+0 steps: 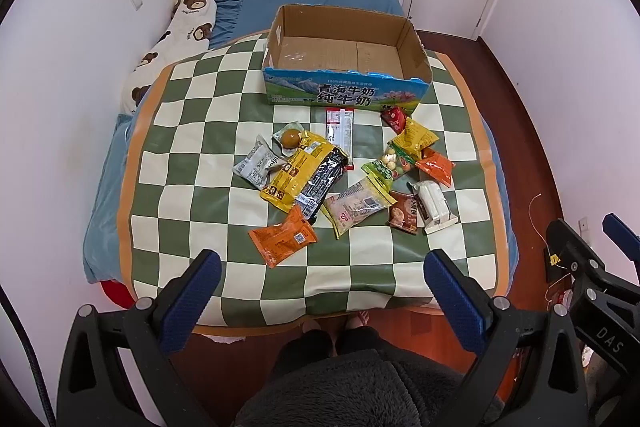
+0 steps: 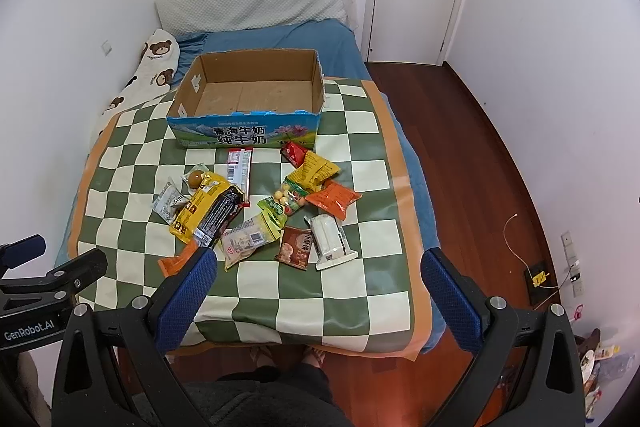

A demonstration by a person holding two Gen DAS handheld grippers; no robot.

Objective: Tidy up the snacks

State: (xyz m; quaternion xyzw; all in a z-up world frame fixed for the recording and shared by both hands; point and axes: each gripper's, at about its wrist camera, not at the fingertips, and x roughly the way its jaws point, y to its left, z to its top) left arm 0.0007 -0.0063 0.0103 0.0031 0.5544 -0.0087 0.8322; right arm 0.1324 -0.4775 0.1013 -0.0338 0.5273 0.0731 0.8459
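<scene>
Bed [image 1: 304, 1]: we are standing at its foot.
Checked mat [image 1: 192, 163]: lying over the blue sheet.
Milk carton box [image 1: 344, 95]: sitting empty at the mat's far edge.
Snacks [image 1: 304, 171]: lying scattered mid-mat, just before the box.
Left gripper [image 1: 322, 267]: we are holding it jaws wide, gripping nothing.
Right gripper [image 2: 320, 267]: likewise gaping, above the mat's near edge.

mat [image 1: 192, 131]: green-cream checks, orange border | sheet [image 1: 304, 1]: blue | pillow [image 2: 156, 63]: brown bears
</scene>
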